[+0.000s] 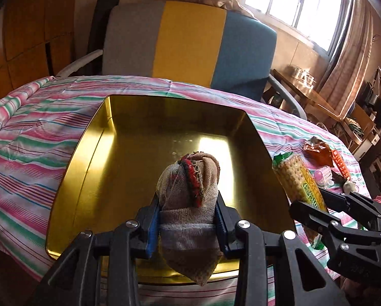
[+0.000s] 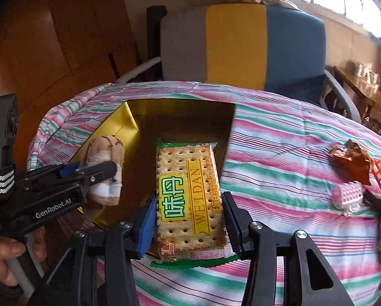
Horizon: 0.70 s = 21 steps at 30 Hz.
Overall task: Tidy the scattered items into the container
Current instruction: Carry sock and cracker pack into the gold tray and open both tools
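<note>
A gold tin tray [image 1: 93, 153] lies open on the striped bedspread, a rolled beige sock [image 1: 190, 193] held over its middle, a cracker packet [image 2: 190, 199] held flat above its right edge, small items [image 2: 353, 178] scattered well right.

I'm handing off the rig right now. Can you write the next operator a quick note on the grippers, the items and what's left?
Left gripper: shut on the rolled sock, held over the gold tin.
Right gripper: shut on the cracker pack, at the tin's right edge.
Done: nothing lies in the tin yet.
Left: release both into the tin, then collect the orange wrapper, pink roller and the other small bits on the striped cloth.
</note>
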Each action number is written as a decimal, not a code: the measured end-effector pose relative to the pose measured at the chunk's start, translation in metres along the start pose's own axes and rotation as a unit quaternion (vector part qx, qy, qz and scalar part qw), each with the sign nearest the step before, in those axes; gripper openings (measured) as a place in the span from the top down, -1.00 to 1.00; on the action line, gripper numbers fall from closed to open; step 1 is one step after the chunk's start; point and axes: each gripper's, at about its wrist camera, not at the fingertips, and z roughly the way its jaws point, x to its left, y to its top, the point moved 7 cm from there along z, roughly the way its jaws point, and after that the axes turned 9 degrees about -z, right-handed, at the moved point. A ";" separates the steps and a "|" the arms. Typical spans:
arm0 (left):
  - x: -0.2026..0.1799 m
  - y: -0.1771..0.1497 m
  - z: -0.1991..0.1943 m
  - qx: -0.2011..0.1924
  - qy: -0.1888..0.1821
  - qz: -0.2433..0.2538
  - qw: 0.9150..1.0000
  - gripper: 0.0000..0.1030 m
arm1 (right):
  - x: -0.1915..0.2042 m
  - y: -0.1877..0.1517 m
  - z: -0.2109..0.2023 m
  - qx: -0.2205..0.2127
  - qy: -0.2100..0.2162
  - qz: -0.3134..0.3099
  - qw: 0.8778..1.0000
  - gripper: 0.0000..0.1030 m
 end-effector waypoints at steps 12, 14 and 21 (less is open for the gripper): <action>0.040 0.003 0.027 0.029 0.029 -0.012 0.999 0.27 | 0.027 0.013 0.080 0.074 0.017 0.019 0.997 0.04; 0.045 0.004 0.030 0.033 0.032 -0.018 0.999 0.27 | 0.028 0.013 0.085 0.079 0.011 0.017 0.997 0.04; 0.058 0.003 0.037 0.045 0.042 -0.038 0.997 0.25 | 0.031 0.011 0.096 0.090 0.001 0.013 0.996 0.01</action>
